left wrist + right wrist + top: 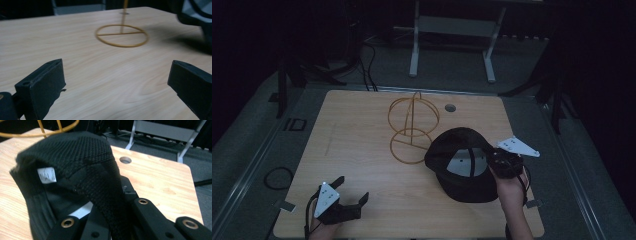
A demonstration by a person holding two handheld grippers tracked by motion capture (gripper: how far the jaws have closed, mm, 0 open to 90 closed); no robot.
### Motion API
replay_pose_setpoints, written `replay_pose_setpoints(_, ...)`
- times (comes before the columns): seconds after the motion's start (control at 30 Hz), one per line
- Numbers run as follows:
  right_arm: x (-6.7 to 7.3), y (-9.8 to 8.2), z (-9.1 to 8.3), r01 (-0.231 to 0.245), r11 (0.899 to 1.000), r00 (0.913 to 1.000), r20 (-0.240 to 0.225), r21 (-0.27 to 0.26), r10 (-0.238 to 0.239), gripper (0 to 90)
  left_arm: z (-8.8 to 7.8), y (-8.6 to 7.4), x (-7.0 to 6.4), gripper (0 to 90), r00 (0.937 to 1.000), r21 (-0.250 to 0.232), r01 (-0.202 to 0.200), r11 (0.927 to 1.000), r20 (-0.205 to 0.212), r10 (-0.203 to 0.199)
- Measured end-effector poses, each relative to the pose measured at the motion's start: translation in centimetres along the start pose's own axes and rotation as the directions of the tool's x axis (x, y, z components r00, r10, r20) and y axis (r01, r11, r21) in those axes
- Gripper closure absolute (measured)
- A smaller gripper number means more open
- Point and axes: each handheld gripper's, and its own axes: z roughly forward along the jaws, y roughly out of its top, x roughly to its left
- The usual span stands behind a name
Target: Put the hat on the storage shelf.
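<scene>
A black knit cap [460,167] lies upside down at the right of the wooden table [362,150], its inside and a white label [46,175] showing. My right gripper [488,154] is shut on the cap's back rim; in the right gripper view the fabric band [105,195] runs between the jaws of the gripper [110,220]. A gold wire hat stand [412,122] rises at the table's middle, just left of the cap. My left gripper [351,190] rests open near the front left edge. In its own view the gripper [117,85] spans bare wood, facing the stand's base ring [121,35].
A round cable hole [450,107] sits in the tabletop behind the cap. Beyond the far edge a white metal frame [452,45] stands on the grey floor. Dark cables [277,177] lie on the floor to the left of the table.
</scene>
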Motion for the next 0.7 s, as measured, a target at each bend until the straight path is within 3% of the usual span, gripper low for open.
replay_pose_setpoints(0.13,0.3,0.7,-0.6,0.008,1.0,0.9999,-0.008,-0.02,-0.008,88.6,0.6,0.8,-1.0,1.5,0.9971,0.019,0.014,0.9997,0.075,-0.016)
replay_pose_setpoints(0.4,0.8,2.1,-2.0,0.03,0.997,0.9991,-0.028,-0.069,-0.032,88.6,2.0,2.3,-2.7,1.5,0.9855,0.061,0.049,0.9969,0.16,-0.058)
replay_pose_setpoints(0.57,1.1,2.9,-2.8,0.039,0.994,0.9981,-0.043,-0.099,-0.044,88.6,2.8,3.3,-3.8,1.6,0.9854,0.051,-0.017,0.9986,0.17,0.008)
replay_pose_setpoints(0.7,1.6,3.7,-3.6,0.054,0.991,0.9968,-0.051,-0.125,-0.061,88.6,3.3,4.4,-4.8,4.8,0.9843,0.02,-0.045,0.9988,0.172,0.041)
